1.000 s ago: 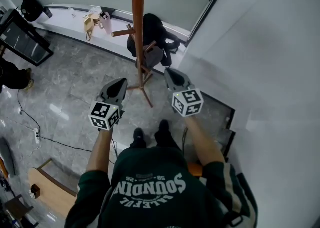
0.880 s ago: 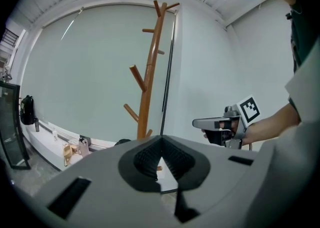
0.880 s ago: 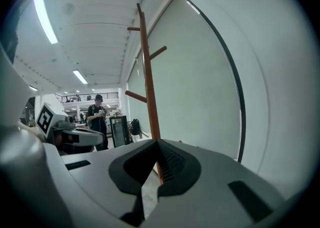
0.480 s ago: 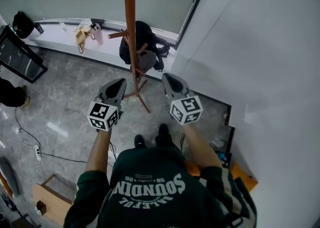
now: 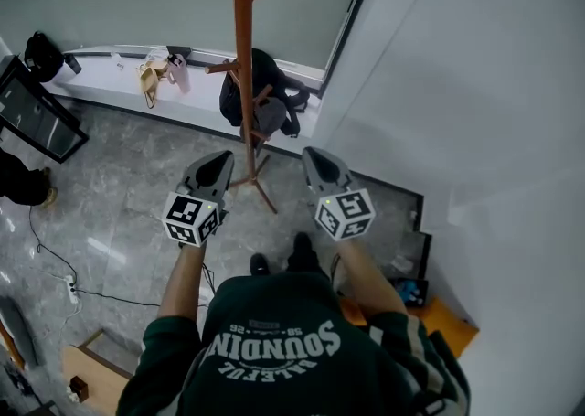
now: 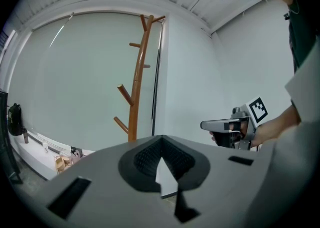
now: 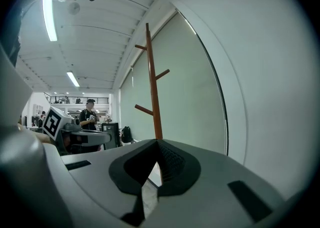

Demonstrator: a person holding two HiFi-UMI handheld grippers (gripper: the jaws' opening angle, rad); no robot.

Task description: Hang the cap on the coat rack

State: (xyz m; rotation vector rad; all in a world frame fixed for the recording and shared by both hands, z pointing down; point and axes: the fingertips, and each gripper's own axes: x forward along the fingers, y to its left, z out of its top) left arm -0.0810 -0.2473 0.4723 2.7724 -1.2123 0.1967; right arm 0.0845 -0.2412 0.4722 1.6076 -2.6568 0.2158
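— What has the left gripper (image 5: 225,158) got?
— Nothing; its jaws are pressed together. Ahead stands the coat rack (image 5: 243,58). A grey shape (image 5: 272,118) by a low peg, against a dark bag (image 5: 260,76), may be the cap; I can't be sure.
— How would it handle?
— Probably light, with a soft crown and a stiffer brim, so pinch the brim. The right gripper (image 5: 309,153) is closed too, and empty.
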